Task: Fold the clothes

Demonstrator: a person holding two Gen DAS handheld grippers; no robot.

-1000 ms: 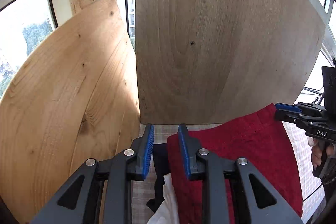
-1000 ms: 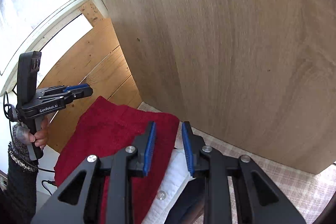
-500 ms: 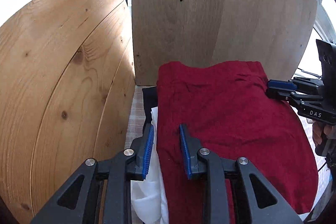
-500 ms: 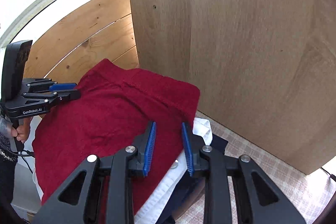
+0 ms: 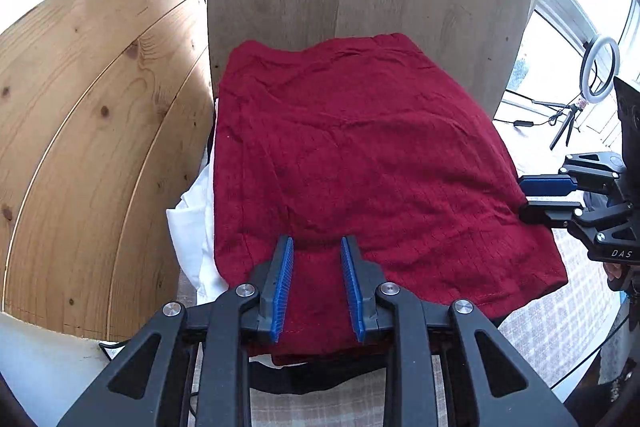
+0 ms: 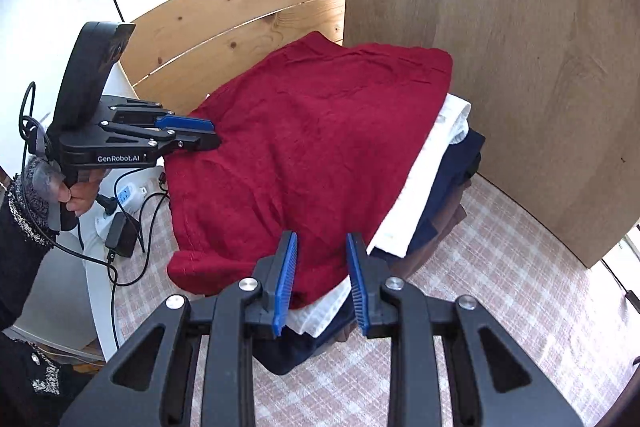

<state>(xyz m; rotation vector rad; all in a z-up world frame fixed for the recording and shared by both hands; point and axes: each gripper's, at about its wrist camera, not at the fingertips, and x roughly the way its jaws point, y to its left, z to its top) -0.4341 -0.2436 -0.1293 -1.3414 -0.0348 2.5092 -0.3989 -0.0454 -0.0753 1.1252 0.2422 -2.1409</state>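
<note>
A folded red garment (image 5: 360, 155) is laid atop a stack of clothes (image 6: 436, 195). The left gripper (image 5: 316, 251) is held over the garment's near edge, jaws narrowly parted with nothing clamped. The right gripper (image 6: 322, 247) is held likewise at the opposite side.

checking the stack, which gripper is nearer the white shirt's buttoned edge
Right. The right gripper hovers over the white shirt beside that edge; the left gripper is across the red garment.

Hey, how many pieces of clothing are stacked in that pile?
4 visible: the red garment on top, a white one under it, then a navy one, and a brown one at the bottom. More may be hidden inside the stack.
</note>
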